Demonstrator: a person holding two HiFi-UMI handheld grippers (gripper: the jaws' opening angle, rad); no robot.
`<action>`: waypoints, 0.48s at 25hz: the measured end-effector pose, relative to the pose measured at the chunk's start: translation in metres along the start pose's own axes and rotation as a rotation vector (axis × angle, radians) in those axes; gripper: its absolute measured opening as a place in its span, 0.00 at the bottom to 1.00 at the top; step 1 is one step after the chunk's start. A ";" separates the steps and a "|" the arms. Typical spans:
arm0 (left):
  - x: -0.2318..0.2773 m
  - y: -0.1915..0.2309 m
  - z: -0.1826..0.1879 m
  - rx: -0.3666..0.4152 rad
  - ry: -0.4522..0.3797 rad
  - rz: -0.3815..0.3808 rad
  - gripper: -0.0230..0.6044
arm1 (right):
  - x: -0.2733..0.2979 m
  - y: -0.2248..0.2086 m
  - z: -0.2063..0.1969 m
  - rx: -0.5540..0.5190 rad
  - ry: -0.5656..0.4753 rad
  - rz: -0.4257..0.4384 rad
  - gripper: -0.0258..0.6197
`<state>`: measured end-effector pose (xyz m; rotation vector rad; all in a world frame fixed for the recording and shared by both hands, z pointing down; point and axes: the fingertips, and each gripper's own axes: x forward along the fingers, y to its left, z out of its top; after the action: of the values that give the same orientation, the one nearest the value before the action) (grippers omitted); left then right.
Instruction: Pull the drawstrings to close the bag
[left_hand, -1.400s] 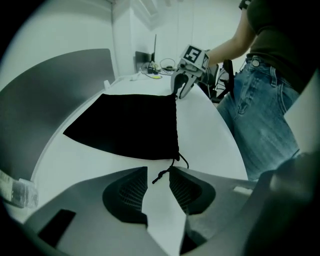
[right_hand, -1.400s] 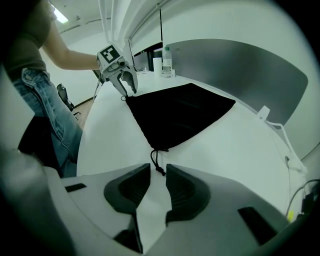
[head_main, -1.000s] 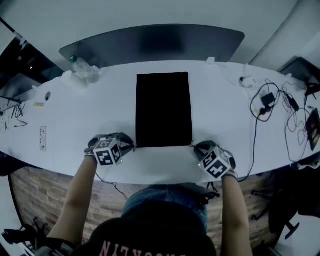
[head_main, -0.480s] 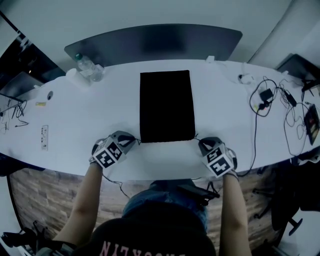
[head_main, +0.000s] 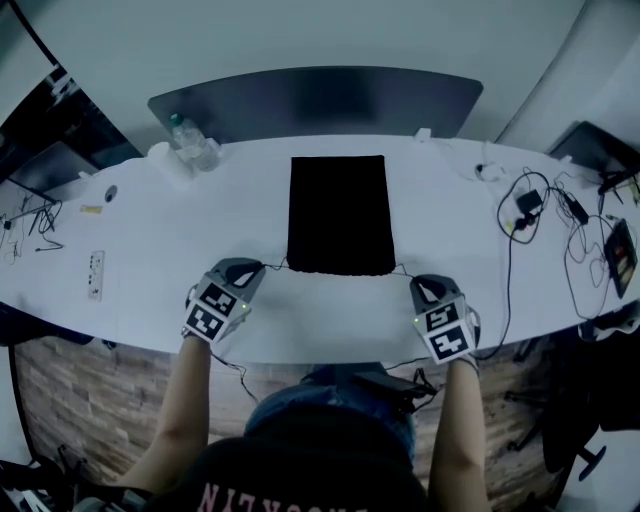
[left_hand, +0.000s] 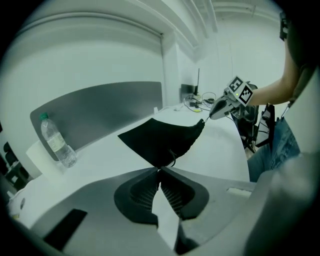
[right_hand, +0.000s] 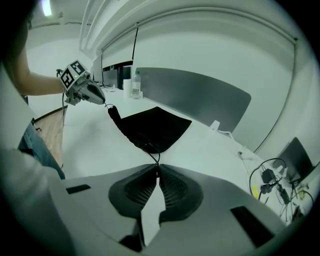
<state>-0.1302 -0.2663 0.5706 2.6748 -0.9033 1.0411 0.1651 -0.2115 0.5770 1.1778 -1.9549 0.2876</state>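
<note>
Tongs check. At 7 o'clock on table (head_main: 150, 250), left tongs (head_main: 257, 268): closed to a sliver, pinching left drawstring (left_hand: 173, 157) just beside bag's near-left corner. At table centre, bag (head_main: 340, 212): black, flat, mouth toward 6 o'clock, near edge lightly puckered, not yet cinched. At 5 o'clock, right tongs (head_main: 414, 283): likewise closed to a sliver, pinching right drawstring (right_hand: 154, 154), with a short run of cord leading to near-right corner. Bottle (head_main: 193, 146) at 10 o'clock and cables (head_main: 530, 205) at 3 o'clock, both well apart from work.

Step in hand, by judgement: drawing cords outward to gather mouth.

To do it well:
- Keep both pinches firm.
- Pull left toward 9 and right toward 3 at equal pace.
- Stay low over table to avoid lifting or skewing bag.
- Stop at full gather.
- Watch for thin cord slipping from ribbed pads.
</note>
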 end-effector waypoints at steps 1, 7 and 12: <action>-0.003 0.004 0.004 -0.015 -0.015 0.020 0.06 | -0.003 -0.004 0.004 0.007 -0.013 -0.013 0.06; -0.020 0.031 0.026 -0.121 -0.100 0.159 0.06 | -0.017 -0.032 0.035 0.080 -0.114 -0.075 0.06; -0.030 0.045 0.041 -0.166 -0.135 0.243 0.06 | -0.028 -0.053 0.056 0.111 -0.167 -0.135 0.06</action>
<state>-0.1501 -0.3015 0.5158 2.5677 -1.3060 0.7924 0.1852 -0.2537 0.5098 1.4394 -2.0119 0.2356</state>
